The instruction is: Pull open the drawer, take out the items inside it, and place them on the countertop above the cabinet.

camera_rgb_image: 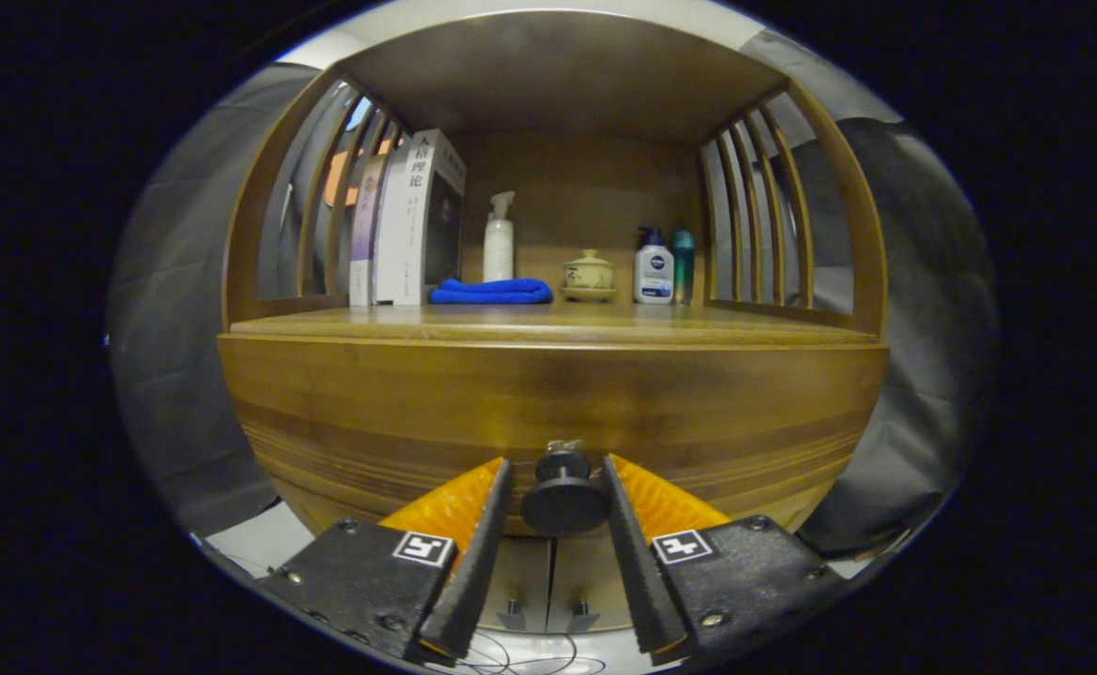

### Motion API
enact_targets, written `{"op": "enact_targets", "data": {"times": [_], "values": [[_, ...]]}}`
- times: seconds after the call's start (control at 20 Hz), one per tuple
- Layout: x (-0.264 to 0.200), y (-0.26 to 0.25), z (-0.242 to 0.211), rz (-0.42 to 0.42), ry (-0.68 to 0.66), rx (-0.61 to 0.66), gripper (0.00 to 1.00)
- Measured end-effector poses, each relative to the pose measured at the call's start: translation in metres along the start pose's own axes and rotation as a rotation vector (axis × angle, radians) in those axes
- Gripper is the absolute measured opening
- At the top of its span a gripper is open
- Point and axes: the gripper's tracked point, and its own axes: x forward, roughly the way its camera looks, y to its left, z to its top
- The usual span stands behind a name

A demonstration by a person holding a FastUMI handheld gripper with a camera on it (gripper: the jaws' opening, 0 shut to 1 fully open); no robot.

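The wooden drawer front (548, 403) spans the cabinet just below the countertop (548, 323) and looks closed. Its black round knob (563, 502) sits between my two fingers. My gripper (558, 461) has closed in on the knob, with the black pads of the orange fingers (488, 525) against both of its sides and the tips almost at the drawer face. Whatever lies inside the drawer is hidden.
At the back of the countertop stand several books (408, 220), a folded blue cloth (491, 292), a white pump bottle (499, 239), a lidded ceramic cup (589, 276), a white lotion bottle (653, 270) and a teal bottle (683, 262). Slatted wooden sides enclose the shelf. Two lower doors with small handles (548, 614) sit under the drawer.
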Motion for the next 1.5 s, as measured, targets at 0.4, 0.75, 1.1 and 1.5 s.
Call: {"op": "enact_targets", "data": {"times": [0.4,0.75,1.1,1.5], "values": [[-0.003,0.002,-0.003,0.006,0.018,0.017,0.41],[-0.020,0.002,-0.008,0.002,0.022,0.010,0.39],[-0.053,0.002,-0.015,0.012,0.023,0.006,0.39],[-0.100,0.002,-0.026,0.025,0.024,-0.001,0.39]]}}
